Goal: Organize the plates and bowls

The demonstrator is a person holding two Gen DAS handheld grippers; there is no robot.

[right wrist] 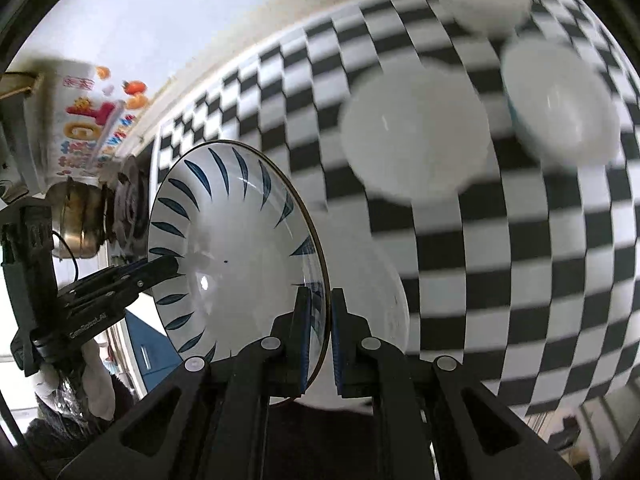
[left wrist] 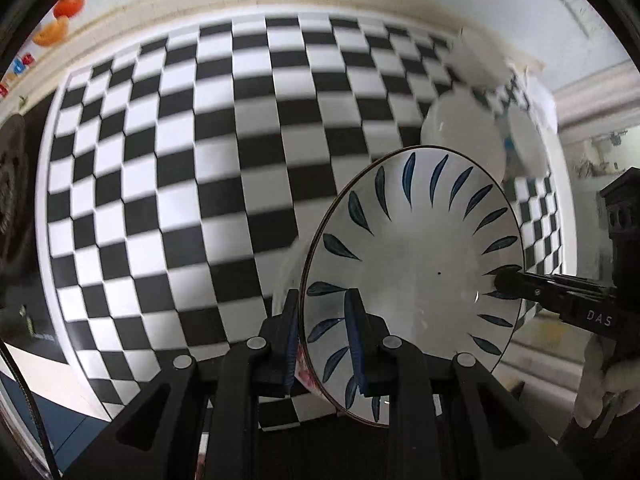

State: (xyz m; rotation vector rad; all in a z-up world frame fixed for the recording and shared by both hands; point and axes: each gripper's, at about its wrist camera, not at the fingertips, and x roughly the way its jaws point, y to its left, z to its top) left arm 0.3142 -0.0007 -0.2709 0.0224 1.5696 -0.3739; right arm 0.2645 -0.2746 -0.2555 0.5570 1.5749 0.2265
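While both grippers (left [left wrist: 326, 332], right [right wrist: 320, 336]) clamp its rim, leaf-patterned bowl [left wrist: 416, 264] hangs tilted.

Black two-finger left gripper [left wrist: 326, 336] with blue pads, silver pivot screws; white glove [left wrist: 604, 380] at frame's lower right.

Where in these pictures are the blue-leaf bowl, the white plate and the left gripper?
Blue-leaf bowl [left wrist: 416, 264]: left wrist view, on its white inside bottom.
White plate [right wrist: 416, 132]: right wrist view, on its flat middle.
Left gripper [left wrist: 324, 320]: left wrist view, midway between its fingertips, at the bowl's rim.
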